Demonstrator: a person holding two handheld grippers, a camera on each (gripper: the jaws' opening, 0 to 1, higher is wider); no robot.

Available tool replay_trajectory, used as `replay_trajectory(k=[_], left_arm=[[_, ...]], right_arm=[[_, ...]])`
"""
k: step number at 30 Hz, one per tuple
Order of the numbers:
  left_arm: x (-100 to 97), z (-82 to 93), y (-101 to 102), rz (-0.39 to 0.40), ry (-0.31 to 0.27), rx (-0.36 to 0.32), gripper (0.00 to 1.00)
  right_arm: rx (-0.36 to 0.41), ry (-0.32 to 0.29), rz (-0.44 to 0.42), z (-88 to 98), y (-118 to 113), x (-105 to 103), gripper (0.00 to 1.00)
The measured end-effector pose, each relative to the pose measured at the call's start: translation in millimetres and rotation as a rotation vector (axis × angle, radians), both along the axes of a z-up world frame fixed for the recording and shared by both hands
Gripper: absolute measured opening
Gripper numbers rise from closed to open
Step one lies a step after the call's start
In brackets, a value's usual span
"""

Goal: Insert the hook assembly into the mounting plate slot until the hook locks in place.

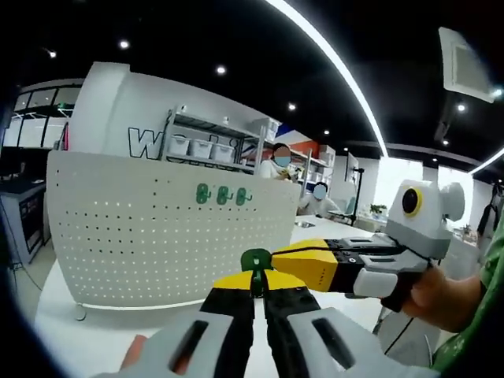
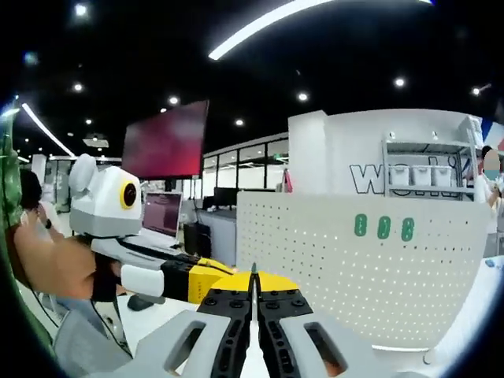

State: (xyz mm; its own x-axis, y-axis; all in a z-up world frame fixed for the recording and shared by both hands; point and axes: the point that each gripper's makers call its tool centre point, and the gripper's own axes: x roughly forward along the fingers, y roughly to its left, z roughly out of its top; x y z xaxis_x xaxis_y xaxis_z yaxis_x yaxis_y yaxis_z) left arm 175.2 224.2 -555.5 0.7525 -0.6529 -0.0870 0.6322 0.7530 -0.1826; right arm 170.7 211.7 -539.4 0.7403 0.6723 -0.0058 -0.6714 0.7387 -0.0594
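here, in the left gripper view, our left gripper (image 1: 257, 290) has its jaws pressed together on the green hook (image 1: 256, 261), which stands up just above the yellow tips. the right gripper (image 1: 315, 264) comes in from the right side and its yellow tip is touching or almost touching the same hook; we cannot tell from this view if it really holds it. the white pegboard (image 1: 157, 236), our mounting plate, stands upright on the white table (image 1: 94, 339), behind the hook and still apart from it. three green hooks (image 1: 223, 195) already hang in a row near its top edge. to do this step well, we think we should keep the hook upright, bring it straight to a free hole beside that row, and push only when its prongs are lined up with the holes.

next, in the right gripper view, the right gripper (image 2: 253, 287) shows its jaws closed together, with only a thin dark sliver between them; we cannot tell if this is the hook. the left gripper (image 2: 193, 279) enters from the left, its tip meeting ours. the pegboard (image 2: 331, 268) stands to the right and behind, with the three hooks (image 2: 383, 227) near its upper edge, well apart from both grippers.
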Motion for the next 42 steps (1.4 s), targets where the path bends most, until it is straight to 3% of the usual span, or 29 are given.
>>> replay_trajectory(k=[13, 25, 33, 42], left_arm=[[-5.8, 2.3, 2.4, 0.021, -0.010, 0.020, 0.03], [-14.3, 2.9, 1.6, 0.046, -0.015, 0.040, 0.03], [-13.6, 3.6, 3.4, 0.060, -0.013, 0.044, 0.03], [-10.7, 4.5, -3.8, 0.056, -0.011, 0.046, 0.03]], right_arm=[[-0.046, -0.042, 0.034, 2.1, 3.6, -7.0, 0.00], [-0.040, -0.022, 0.039, 2.5, -1.5, -16.5, 0.06], [-0.038, -0.011, 0.018, 1.5, -12.2, -18.5, 0.18], [-0.063, 0.005, 0.002, -5.6, -20.9, -18.4, 0.43]])
